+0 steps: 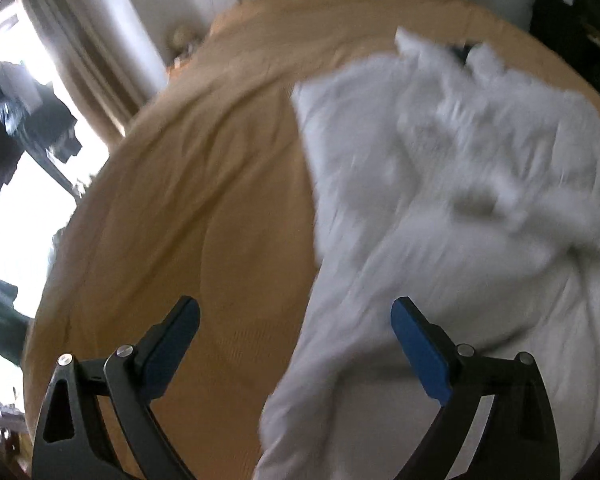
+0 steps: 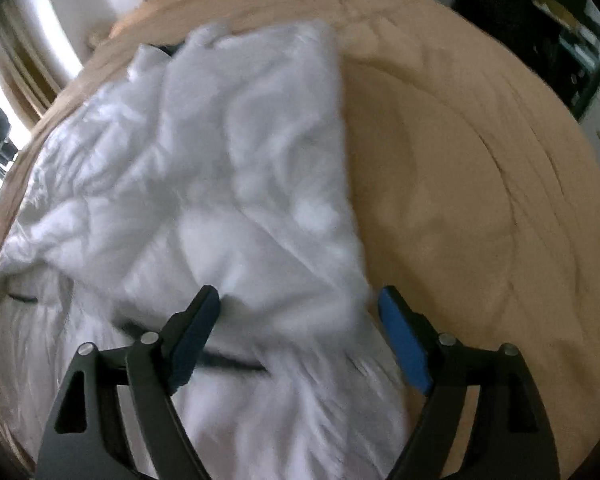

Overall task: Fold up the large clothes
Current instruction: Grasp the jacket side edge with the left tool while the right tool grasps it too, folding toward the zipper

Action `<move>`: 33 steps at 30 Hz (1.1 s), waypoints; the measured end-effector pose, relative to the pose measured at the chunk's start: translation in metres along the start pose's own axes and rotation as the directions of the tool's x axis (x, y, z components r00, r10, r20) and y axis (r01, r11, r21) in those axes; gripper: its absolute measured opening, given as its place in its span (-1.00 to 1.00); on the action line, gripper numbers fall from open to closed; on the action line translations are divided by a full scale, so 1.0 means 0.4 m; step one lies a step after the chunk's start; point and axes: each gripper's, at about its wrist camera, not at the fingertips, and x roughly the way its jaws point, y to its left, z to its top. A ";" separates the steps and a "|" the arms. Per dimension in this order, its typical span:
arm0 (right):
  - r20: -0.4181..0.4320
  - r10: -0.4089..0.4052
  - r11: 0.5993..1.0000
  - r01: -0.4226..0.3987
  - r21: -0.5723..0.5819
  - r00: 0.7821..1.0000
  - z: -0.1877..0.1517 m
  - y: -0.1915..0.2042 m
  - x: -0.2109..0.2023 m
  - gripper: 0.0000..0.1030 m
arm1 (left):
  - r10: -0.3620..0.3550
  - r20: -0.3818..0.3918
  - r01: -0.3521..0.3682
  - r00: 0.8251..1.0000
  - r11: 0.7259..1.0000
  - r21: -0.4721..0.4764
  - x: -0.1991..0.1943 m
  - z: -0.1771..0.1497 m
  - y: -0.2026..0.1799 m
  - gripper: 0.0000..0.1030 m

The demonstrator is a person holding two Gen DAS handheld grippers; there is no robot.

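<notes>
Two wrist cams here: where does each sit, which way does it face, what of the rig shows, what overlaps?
Left wrist: on the left gripper, looking steeply down along its open blue-padded fingers; rumpled white garment to the right, tan bedspread to the left, bright window at far left.
Right wrist: on the right gripper, also angled down, jaws open over the garment's near edge; bedspread to the right.
Shared: same garment and bedspread, blurred in both. Neither gripper shows in the other's view.
</notes>
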 end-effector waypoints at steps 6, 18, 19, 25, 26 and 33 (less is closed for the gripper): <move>-0.106 0.110 0.991 -0.100 0.093 0.988 -0.099 -0.077 0.003 0.60 | -0.222 -0.133 0.199 0.966 0.965 -0.168 0.044 -0.173 0.070 0.88; -0.044 0.275 0.948 -0.264 0.179 0.960 -0.155 -0.083 -0.110 -0.75 | -0.374 -0.053 0.346 0.926 0.897 -0.275 -0.087 -0.187 0.092 -0.75; -0.034 0.281 0.947 -0.272 0.169 0.959 -0.154 -0.087 -0.133 -0.75 | -0.381 -0.045 0.355 0.923 0.893 -0.277 -0.092 -0.177 0.092 -0.76; -0.118 0.225 0.968 -0.208 0.141 0.967 -0.201 -0.093 -0.088 -0.60 | -0.385 -0.113 0.342 0.916 0.897 -0.281 -0.024 -0.271 0.104 -0.62; -0.132 0.222 0.969 -0.203 0.139 0.966 -0.214 -0.110 -0.070 -0.51 | -0.399 -0.094 0.355 0.912 0.883 -0.306 -0.027 -0.274 0.116 -0.60; -0.132 0.275 0.958 -0.260 0.124 0.952 -0.303 -0.101 -0.118 0.27 | -0.390 -0.058 0.355 0.919 0.882 -0.309 -0.096 -0.328 0.141 -0.02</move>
